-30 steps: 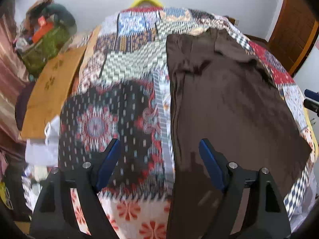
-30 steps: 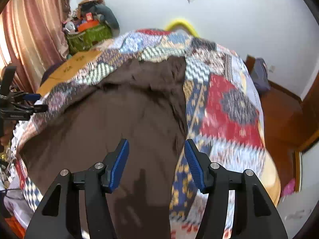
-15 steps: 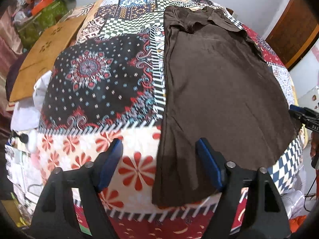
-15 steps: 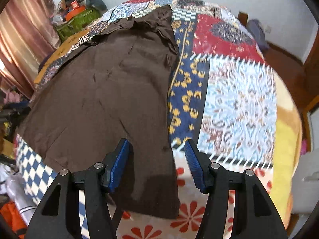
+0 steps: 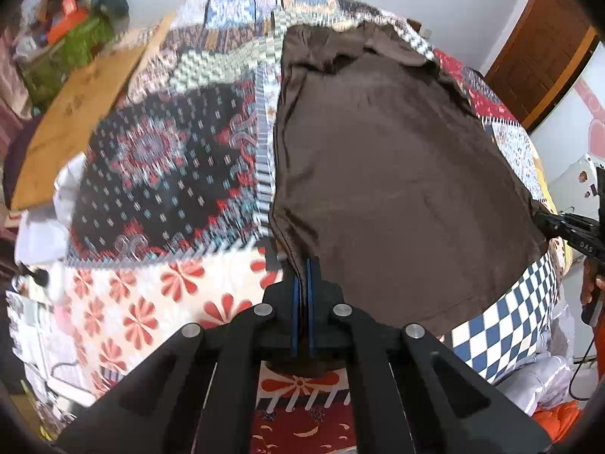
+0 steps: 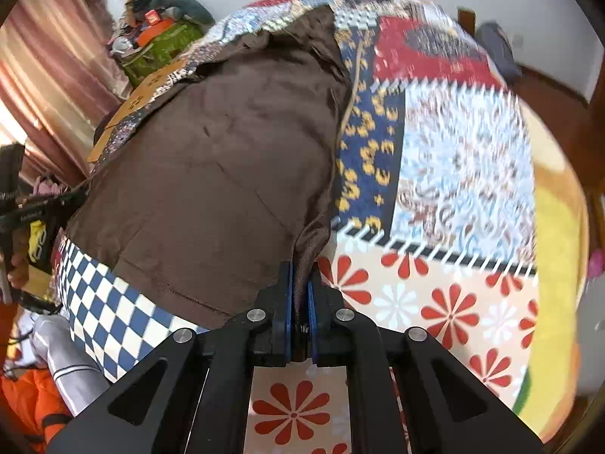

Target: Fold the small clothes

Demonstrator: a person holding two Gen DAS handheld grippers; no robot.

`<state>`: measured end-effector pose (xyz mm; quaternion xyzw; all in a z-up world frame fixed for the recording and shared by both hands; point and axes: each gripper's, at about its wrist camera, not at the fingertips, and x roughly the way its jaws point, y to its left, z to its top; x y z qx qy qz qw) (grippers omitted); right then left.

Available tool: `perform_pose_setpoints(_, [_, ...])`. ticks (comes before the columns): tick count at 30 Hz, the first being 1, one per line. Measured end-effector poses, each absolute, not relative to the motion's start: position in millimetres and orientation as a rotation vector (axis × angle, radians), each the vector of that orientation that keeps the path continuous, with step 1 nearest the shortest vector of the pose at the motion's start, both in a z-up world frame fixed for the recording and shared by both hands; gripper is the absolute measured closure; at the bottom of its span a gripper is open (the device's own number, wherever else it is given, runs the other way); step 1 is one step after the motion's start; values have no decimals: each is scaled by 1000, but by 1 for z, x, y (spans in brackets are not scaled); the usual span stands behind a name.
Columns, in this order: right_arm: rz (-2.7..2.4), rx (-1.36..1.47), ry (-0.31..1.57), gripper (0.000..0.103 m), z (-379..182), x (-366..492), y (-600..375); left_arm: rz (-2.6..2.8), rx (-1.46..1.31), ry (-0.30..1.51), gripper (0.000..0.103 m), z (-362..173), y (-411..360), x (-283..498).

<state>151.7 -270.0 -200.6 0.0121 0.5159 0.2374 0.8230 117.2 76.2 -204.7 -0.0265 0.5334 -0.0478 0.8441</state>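
The left hand-held gripper (image 5: 302, 265) is pressed together on the near left corner of the brown garment (image 5: 397, 174), its blue pads pinching a bunched bit of the hem. The right hand-held gripper (image 6: 300, 268) is likewise clamped on the near right corner of the same garment (image 6: 211, 174), with fabric gathered between its pads. From these two pinched corners the cloth runs away across the bed, lying mostly flat and spread on the patchwork quilt (image 5: 159, 166), with its far end rumpled near the wall. Judging from this, the folding has barely begun: both near corners are gripped, but no fold shows yet. Carrying the near edge over toward the far end and smoothing still seem to lie ahead.
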Motion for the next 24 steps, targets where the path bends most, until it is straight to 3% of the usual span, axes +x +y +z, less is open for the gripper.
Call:
perform_pose_setpoints(13, [486,54,821,98,-104,203,-275,-88,-72,866,101,-105,85,173])
perform_pose_setpoints(24, [451,29,699,98,-65,286,-265,-75,-108,823,101,-83,95,271])
